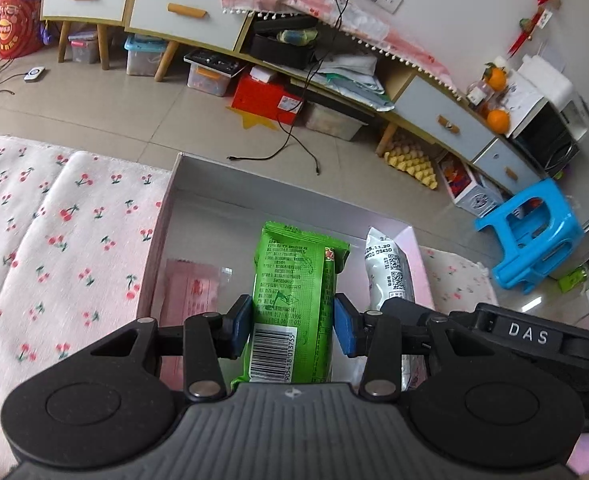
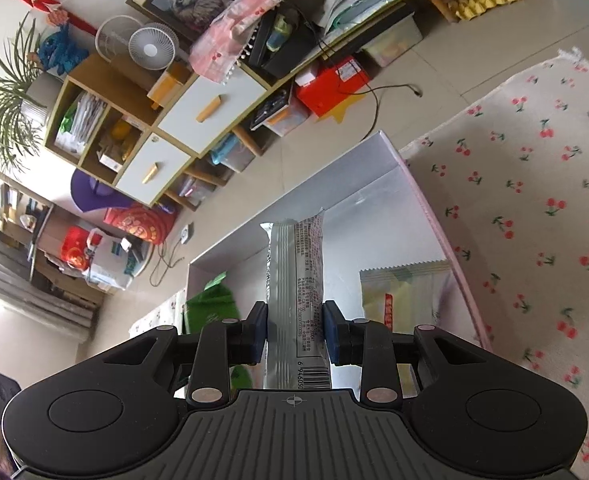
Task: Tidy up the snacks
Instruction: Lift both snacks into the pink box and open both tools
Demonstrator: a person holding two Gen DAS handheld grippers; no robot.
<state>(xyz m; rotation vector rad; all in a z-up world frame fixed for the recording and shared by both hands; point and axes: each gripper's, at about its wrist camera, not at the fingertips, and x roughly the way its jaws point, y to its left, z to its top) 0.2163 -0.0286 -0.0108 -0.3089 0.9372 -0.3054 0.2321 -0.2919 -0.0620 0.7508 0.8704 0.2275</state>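
Observation:
My left gripper (image 1: 293, 326) is shut on a green snack packet (image 1: 294, 280), held lengthwise over the open pink box (image 1: 162, 216). A pink packet (image 1: 192, 292) lies flat on the box floor at the left. To the right, the other gripper holds a silver packet (image 1: 388, 268). In the right wrist view my right gripper (image 2: 295, 334) is shut on that silver snack packet (image 2: 296, 280), also above the box (image 2: 434, 220). A yellow packet (image 2: 406, 296) lies inside the box at the right, and the green packet (image 2: 210, 308) shows at the left.
The box rests on a white cloth with a cherry print (image 1: 54, 240). Beyond it is tiled floor with a loose black cable (image 1: 294, 144), a long low cabinet (image 1: 182, 8) with bins and a red box (image 1: 266, 98) beneath, and a blue plastic stool (image 1: 530, 236).

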